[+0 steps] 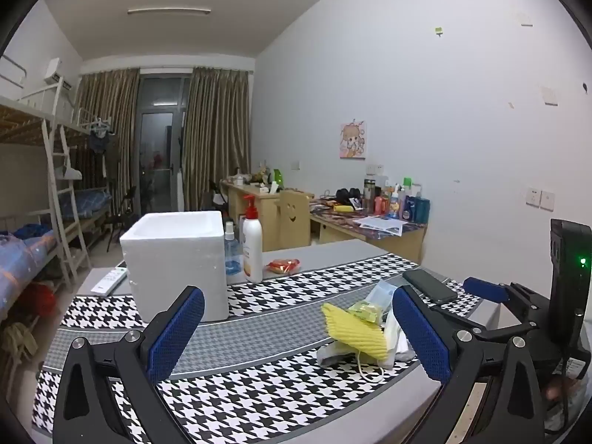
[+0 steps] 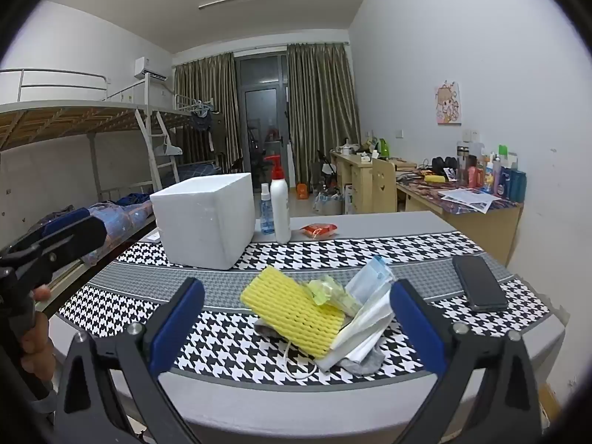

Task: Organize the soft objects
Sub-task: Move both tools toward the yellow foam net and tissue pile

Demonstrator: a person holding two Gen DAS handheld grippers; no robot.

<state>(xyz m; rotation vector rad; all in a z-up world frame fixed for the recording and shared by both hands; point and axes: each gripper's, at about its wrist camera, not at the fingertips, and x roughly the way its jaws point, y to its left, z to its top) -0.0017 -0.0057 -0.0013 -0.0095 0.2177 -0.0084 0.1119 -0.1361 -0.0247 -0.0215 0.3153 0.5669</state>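
A heap of soft things lies near the table's front edge: a yellow foam net sleeve (image 2: 296, 309) (image 1: 353, 327) on top, a crumpled pale-green plastic wrapper (image 2: 327, 290), white and blue face masks (image 2: 370, 296) (image 1: 383, 292) and a grey sock (image 2: 364, 360) underneath. A white foam box (image 2: 207, 218) (image 1: 177, 255) stands open-topped at the table's left. My right gripper (image 2: 296, 325) is open just before the heap, nothing between its pads. My left gripper (image 1: 296, 333) is open too, the heap ahead near its right finger. The left gripper (image 2: 55, 236) also shows in the right view, held by a hand.
A black phone (image 2: 479, 281) (image 1: 429, 285) lies to the right of the heap. Behind the box stand a small blue spray bottle (image 2: 265, 209) and a white pump bottle (image 2: 279, 203); a red packet (image 2: 318, 230) lies beside them. A white remote (image 1: 109, 281) lies left of the box.
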